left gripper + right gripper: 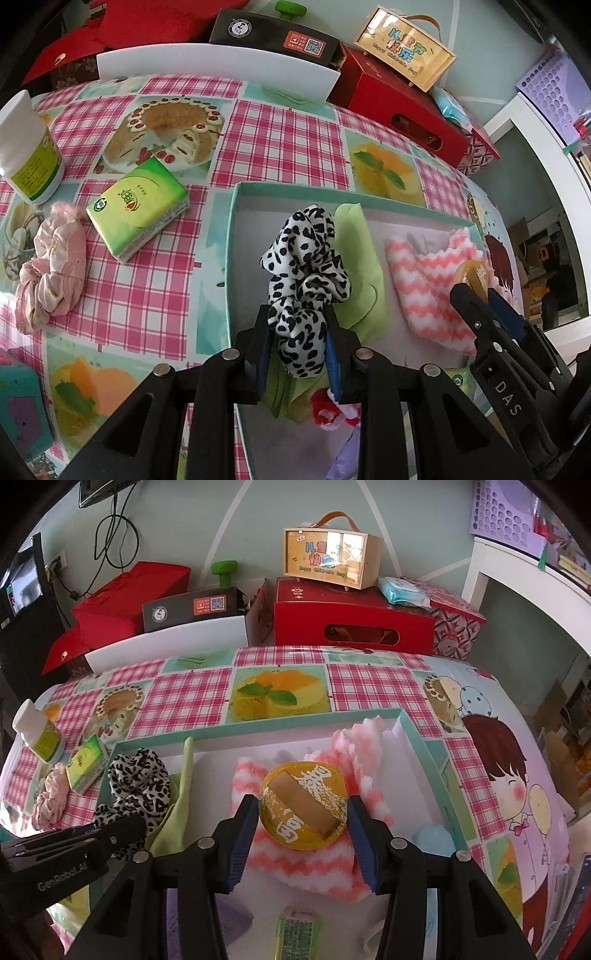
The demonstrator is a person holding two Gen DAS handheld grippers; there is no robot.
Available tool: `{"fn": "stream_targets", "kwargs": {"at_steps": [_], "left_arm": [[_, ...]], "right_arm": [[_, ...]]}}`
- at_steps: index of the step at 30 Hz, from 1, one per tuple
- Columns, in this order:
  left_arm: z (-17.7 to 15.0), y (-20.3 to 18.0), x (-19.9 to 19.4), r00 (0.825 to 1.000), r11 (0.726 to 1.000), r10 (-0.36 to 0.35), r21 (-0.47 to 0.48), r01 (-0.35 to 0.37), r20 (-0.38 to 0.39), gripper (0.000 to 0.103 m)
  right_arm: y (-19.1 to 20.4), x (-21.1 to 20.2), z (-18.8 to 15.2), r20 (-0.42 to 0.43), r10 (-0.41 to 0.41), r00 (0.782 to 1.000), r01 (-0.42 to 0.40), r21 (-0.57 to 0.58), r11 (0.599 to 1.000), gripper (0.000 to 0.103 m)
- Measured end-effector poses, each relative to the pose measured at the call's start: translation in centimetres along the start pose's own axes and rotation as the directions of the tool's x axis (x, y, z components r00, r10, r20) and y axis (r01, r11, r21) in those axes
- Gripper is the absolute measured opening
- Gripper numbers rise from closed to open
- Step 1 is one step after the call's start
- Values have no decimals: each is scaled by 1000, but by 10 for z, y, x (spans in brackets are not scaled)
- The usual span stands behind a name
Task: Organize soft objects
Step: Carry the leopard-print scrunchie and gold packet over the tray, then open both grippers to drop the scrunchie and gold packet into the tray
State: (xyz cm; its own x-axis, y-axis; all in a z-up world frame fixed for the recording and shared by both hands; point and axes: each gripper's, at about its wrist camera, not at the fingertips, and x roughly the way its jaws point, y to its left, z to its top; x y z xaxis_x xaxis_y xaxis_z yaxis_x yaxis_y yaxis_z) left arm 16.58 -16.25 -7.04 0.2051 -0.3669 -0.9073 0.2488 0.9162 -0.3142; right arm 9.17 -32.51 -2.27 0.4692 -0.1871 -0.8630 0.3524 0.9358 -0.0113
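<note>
Scrunchie [304, 280] with the black-and-white spots is pinched between the fingers of the left gripper [297, 332], which are nearly closed on its near end. Its long axis runs from those fingers away toward the far wall of the box [231, 258], so the loose end points far and a little up, bunched and floppy. It hangs over a green cloth [360, 266] lying in the left part of the box.

Right gripper [301, 812] has its fingers about halfway apart, clamped on the left and right edges of a round gold packet [303, 805] that's held flat, face up, over a pink-and-white zigzag towel [295, 864] in the right half of the box. A tan strip crosses the packet on a diagonal.

Outside the box on the left: a pink scrunchie [51, 280], a green tissue pack [138, 210] and a white bottle [27, 151], all on the desk [280, 136], which has a pink check cloth with cake pictures. Far side has a red box [352, 624], a black box [192, 609], a little wooden case with a handle [330, 559], pale green wall behind, and a purple basket [502, 509] on a white shelf at right.
</note>
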Motion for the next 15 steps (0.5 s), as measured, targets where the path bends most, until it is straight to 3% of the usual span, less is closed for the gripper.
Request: {"fn": "stream_targets", "kwargs": {"at_steps": [6, 15], "left_arm": [[3, -1, -8, 1000, 1000, -3, 1, 3, -6, 37], [3, -5, -42, 999, 999, -25, 22, 24, 47, 40]], "right_arm": [[2, 0, 0, -2, -12, 1000, 12, -12, 1000, 53], [-2, -16, 5, 28, 4, 1000, -4, 10, 1000, 54]]}}
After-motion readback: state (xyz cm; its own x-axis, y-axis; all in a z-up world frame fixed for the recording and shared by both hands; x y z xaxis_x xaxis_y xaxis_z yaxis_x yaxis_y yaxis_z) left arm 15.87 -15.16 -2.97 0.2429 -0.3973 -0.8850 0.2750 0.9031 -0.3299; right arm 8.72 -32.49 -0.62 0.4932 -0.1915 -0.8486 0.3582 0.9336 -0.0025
